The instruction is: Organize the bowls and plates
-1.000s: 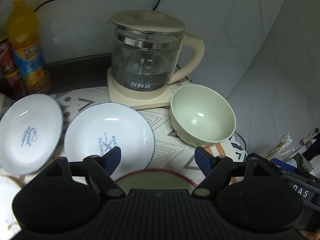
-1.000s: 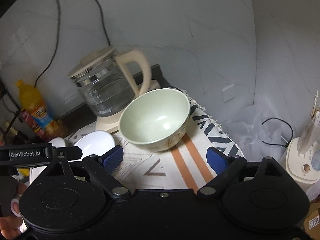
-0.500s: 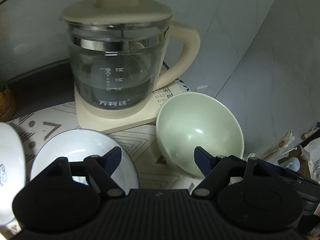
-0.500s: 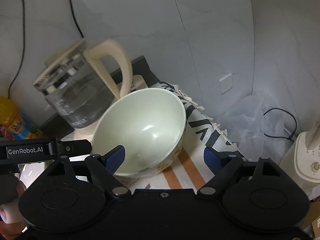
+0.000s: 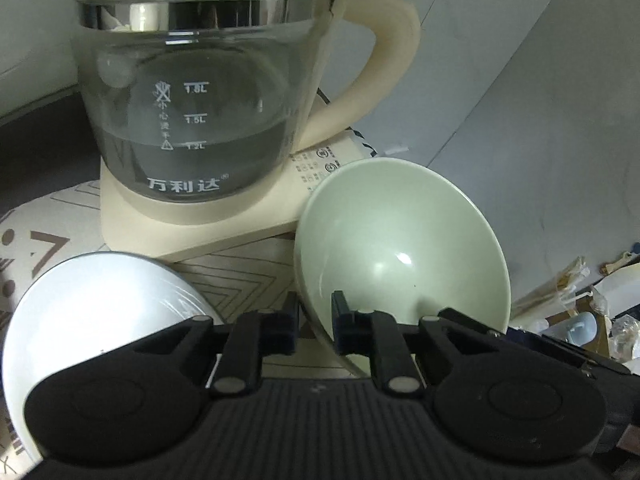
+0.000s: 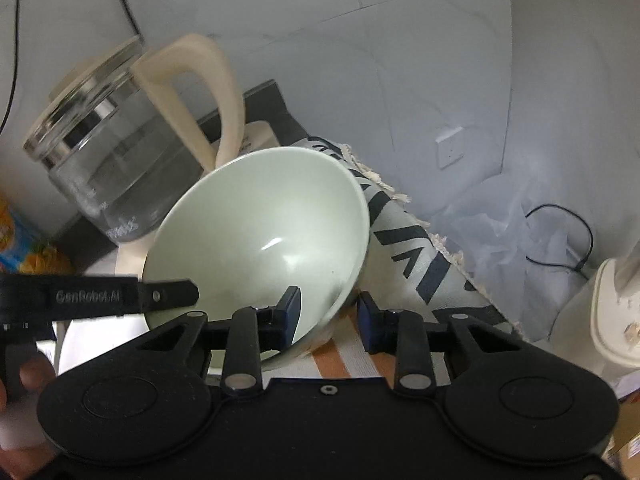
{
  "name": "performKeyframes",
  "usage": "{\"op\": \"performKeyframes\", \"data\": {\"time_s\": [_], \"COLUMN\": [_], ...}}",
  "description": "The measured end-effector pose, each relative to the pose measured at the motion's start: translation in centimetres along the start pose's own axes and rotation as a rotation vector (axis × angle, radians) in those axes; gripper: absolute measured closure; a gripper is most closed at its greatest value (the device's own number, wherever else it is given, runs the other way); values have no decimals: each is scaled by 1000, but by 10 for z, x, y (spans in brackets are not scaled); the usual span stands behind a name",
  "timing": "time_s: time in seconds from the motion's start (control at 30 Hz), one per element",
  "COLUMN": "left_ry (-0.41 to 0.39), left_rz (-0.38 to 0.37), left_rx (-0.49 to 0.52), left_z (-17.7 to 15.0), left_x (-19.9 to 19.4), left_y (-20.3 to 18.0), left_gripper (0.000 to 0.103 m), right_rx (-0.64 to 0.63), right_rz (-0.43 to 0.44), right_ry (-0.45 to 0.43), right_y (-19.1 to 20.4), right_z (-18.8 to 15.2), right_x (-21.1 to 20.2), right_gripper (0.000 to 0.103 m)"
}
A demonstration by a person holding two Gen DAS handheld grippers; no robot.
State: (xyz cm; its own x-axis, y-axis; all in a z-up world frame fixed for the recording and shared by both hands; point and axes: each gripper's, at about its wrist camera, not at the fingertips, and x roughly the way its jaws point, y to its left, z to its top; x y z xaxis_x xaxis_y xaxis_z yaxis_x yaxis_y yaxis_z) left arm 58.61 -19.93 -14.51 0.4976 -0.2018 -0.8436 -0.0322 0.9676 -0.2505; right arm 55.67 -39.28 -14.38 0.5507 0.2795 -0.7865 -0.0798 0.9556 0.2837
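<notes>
The green bowl [image 5: 400,256] sits on the counter just right of the kettle [image 5: 192,92], tilted up on its near side; both grippers straddle its near rim. The left gripper [image 5: 314,322] has its jaws narrowed onto the rim's left part, seemingly pinching it; the right gripper [image 6: 328,312] has one pad inside and one outside the right part, a gap remaining. A white plate [image 5: 100,308] lies left of the bowl.

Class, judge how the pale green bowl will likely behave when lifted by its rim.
The pale green bowl looks glossy and rigid, so probably slippery in a rim pinch. Deep and tilted, it may swing or tip.
</notes>
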Motion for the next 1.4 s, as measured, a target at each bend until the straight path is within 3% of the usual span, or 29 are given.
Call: {"op": "performKeyframes", "data": {"time_s": [0.53, 1.07, 1.4], "left_ry": [-104, -198, -212], "left_rz": [14, 22, 44], "left_rx": [14, -64, -96], "left_z": [-22, -91, -131], "left_x": [-84, -161, -191], "left_y": [-13, 4, 9], "left_gripper": [89, 88, 88], "right_rx": [-41, -117, -150], "right_rz": [52, 107, 136], "right_ry": [-88, -141, -131], "right_y": [18, 46, 58], "right_z": [-12, -51, -82], "right_x": [-65, -130, -152], "right_gripper": [74, 75, 75]}}
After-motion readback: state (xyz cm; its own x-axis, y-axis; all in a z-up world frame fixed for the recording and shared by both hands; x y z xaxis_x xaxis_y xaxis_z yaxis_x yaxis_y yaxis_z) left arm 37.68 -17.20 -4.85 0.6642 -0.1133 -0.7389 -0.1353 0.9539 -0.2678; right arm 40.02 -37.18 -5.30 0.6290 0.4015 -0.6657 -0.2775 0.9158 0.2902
